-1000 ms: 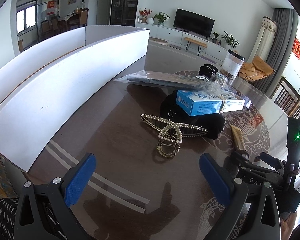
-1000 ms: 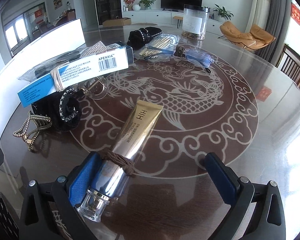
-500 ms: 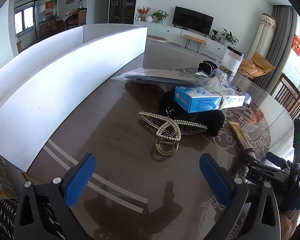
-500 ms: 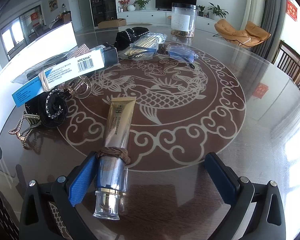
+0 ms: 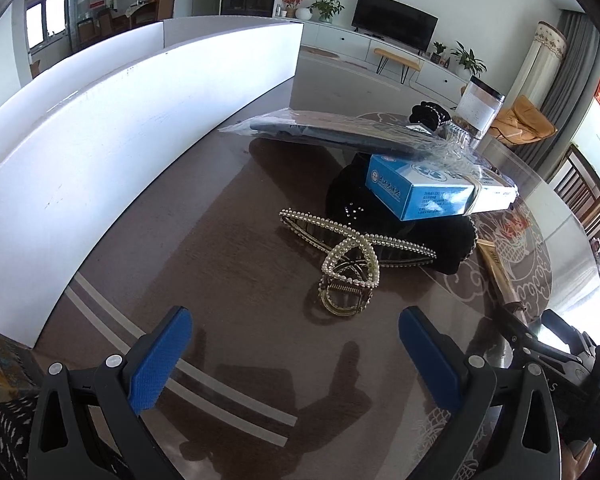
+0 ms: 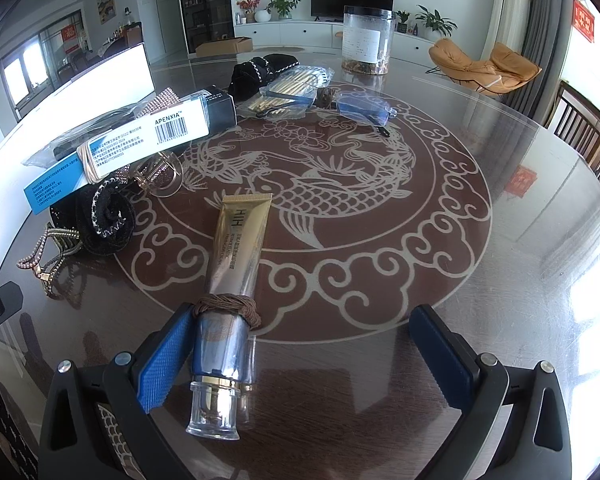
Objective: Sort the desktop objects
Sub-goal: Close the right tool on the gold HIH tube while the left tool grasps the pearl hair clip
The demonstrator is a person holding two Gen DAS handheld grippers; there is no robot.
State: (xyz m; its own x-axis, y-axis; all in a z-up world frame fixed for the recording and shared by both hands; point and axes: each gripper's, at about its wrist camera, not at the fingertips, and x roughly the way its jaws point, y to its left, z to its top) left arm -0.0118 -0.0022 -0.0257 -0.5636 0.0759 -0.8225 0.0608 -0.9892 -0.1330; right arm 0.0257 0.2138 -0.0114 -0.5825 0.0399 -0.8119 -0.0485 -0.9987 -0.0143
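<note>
A gold cream tube [image 6: 236, 256] with a clear cap and a brown hair tie [image 6: 228, 307] wound around it lies on the glass table, cap end between the jaws of my right gripper [image 6: 300, 344], which is open; its left pad [image 6: 168, 356] is beside the tube. My left gripper [image 5: 292, 344] is open and empty, just short of a pearl hair claw [image 5: 350, 262]. Behind the claw lie a black velvet scrunchie [image 5: 436, 236] and a blue and white box [image 5: 428, 192]. The tube's end shows in the left wrist view [image 5: 496, 268].
A white partition board [image 5: 112, 128] runs along the table's left side. A bagged dark item [image 5: 340, 132] rests over the box. Farther back are a clear jar [image 6: 366, 46], a bagged comb [image 6: 296, 88], glasses [image 6: 364, 108] and a black pouch [image 6: 264, 70].
The right gripper has come forward around the tube, and the tube has turned to lie more straight between its jaws. The left gripper has edged slightly nearer the hair claw.
</note>
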